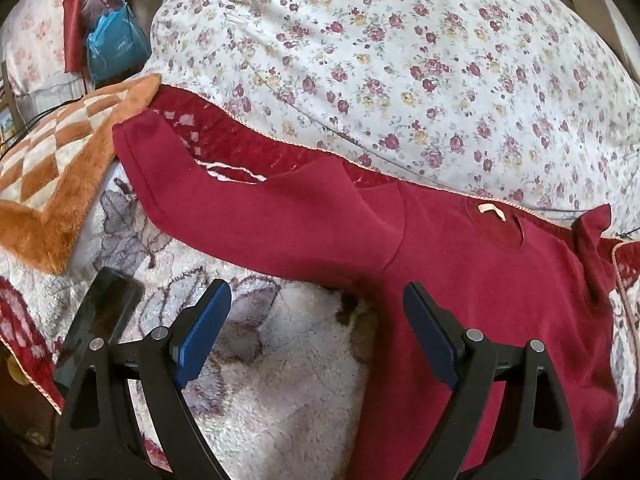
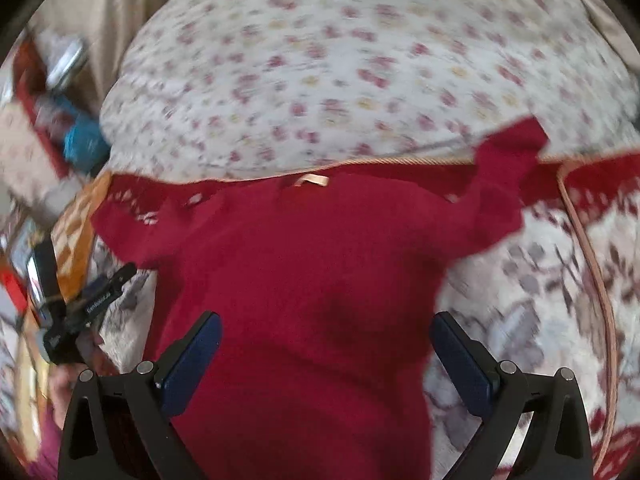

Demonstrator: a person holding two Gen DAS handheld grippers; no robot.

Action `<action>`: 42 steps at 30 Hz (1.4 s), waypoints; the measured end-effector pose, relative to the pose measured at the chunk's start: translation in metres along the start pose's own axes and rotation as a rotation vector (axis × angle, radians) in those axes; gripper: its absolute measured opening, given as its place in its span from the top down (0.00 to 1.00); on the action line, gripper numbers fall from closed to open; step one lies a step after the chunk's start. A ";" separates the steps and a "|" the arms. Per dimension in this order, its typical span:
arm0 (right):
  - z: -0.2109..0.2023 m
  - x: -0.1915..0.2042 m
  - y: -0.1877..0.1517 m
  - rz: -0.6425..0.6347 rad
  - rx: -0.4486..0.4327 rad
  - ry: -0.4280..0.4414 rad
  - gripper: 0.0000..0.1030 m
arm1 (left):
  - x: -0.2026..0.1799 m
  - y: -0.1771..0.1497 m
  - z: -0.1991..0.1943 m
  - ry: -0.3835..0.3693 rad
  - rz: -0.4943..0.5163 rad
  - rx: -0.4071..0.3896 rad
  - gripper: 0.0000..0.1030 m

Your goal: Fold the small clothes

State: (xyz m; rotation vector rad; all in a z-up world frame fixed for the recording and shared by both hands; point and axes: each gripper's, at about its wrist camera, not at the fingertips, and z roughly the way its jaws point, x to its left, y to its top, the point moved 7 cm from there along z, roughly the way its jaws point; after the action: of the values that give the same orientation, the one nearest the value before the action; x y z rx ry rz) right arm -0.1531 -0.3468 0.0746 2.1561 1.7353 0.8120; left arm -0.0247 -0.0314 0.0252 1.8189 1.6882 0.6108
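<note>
While spread flat mid-frame:
sweater (image 1: pixel 460 264): red, unfolded
left gripper (image 1: pixel 316 308): gaped, empty
right gripper (image 2: pixel 326 336): gaped, empty, above sweater

Item: small red long-sleeved top (image 1: pixel 480 280), soft knit fabric, plain colour. Laid flat, spread open on fleecy patterned blanket (image 1: pixel 280 360) on bed, neckline toward floral duvet (image 1: pixel 400 60). Pale label (image 1: pixel 491 210) visible inside collar. One sleeve (image 1: pixel 240 208) stretched out straight to side, cuff near checked orange cushion (image 1: pixel 60 184). Opposite sleeve (image 2: pixel 508 176) bunched, rumpled, cuff raised. Right wrist view blurred.
</note>
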 end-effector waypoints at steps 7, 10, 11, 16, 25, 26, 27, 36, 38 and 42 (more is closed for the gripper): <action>0.041 0.023 0.017 -0.054 -0.024 -0.010 0.00 | -0.005 -0.003 0.008 0.003 0.019 0.036 0.15; 0.057 0.022 0.021 -0.091 -0.037 -0.059 0.00 | -0.012 -0.004 0.012 0.014 0.052 0.036 0.15; 0.061 0.021 0.022 -0.096 -0.040 -0.070 0.00 | -0.014 -0.004 0.014 0.020 0.063 0.036 0.15; 0.080 0.007 0.019 -0.083 -0.035 -0.099 0.00 | -0.026 -0.002 0.021 0.073 0.129 0.006 0.15; 0.093 -0.015 0.017 0.005 -0.024 -0.117 0.00 | -0.047 -0.006 0.027 0.057 0.200 -0.004 0.15; 0.093 -0.016 0.017 0.009 -0.025 -0.118 0.00 | -0.048 -0.006 0.028 0.042 0.194 0.004 0.15; 0.094 -0.016 0.017 0.006 -0.025 -0.121 0.00 | -0.049 -0.007 0.028 0.033 0.189 0.009 0.15; 0.103 -0.003 0.013 -0.020 0.007 -0.110 0.00 | -0.048 -0.009 0.031 0.001 0.146 0.039 0.15; 0.104 -0.002 0.011 -0.022 0.008 -0.113 0.00 | -0.048 -0.009 0.031 -0.001 0.142 0.040 0.15; 0.105 -0.003 0.010 -0.020 0.013 -0.110 0.00 | -0.049 -0.009 0.031 -0.005 0.148 0.039 0.15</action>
State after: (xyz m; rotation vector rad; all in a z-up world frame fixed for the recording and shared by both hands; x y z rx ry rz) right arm -0.0859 -0.3369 -0.0066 2.1452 1.7089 0.6654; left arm -0.0153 -0.0833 -0.0011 1.9850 1.5825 0.6382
